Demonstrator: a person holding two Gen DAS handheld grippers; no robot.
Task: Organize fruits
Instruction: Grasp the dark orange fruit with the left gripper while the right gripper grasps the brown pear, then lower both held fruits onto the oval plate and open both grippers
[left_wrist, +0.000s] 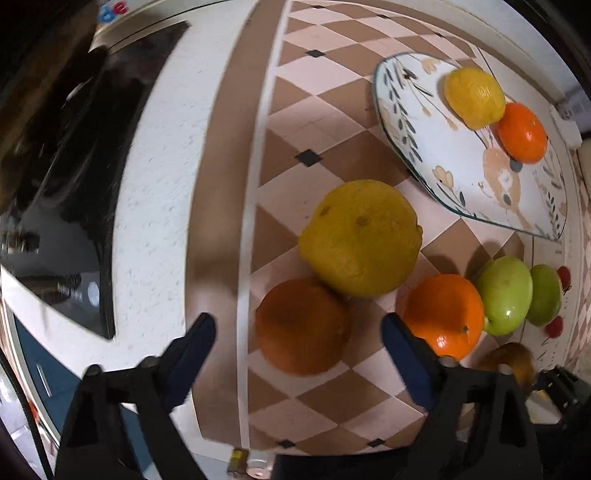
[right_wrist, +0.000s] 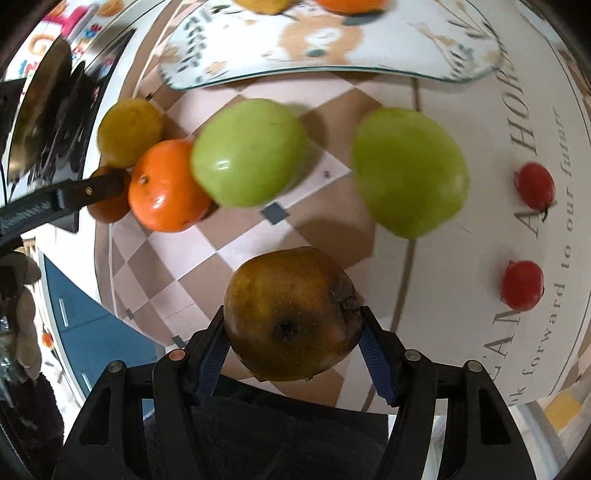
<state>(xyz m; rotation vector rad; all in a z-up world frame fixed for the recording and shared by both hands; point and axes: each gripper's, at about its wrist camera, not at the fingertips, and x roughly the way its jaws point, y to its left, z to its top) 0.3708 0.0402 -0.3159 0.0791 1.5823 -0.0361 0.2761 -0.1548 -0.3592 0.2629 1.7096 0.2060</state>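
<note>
Fruits lie scattered on the tabletop (left_wrist: 310, 122), which carries a smooth checked cloth. My right claw (right_wrist: 291, 343) is clamped on a brown, blemished apple (right_wrist: 291, 314) at lower centre of the right wrist view, blue pads at its widest girth. I judge it soft where the skin is dark, so a light squeeze suits it. My left claw (left_wrist: 299, 354) stands wide and empty at lower centre of the left wrist view, flanking a dull orange (left_wrist: 303, 325) that touches a large pebbled lemon (left_wrist: 360, 238). Two glossy green apples (right_wrist: 249, 151) look firm and probably slippery; a shiny orange (right_wrist: 168, 186) touches one. At upper right of the left wrist view a flat patterned plate (left_wrist: 417, 122) holds a small lemon (left_wrist: 474, 96) and an orange (left_wrist: 522, 133), touching.
</note>
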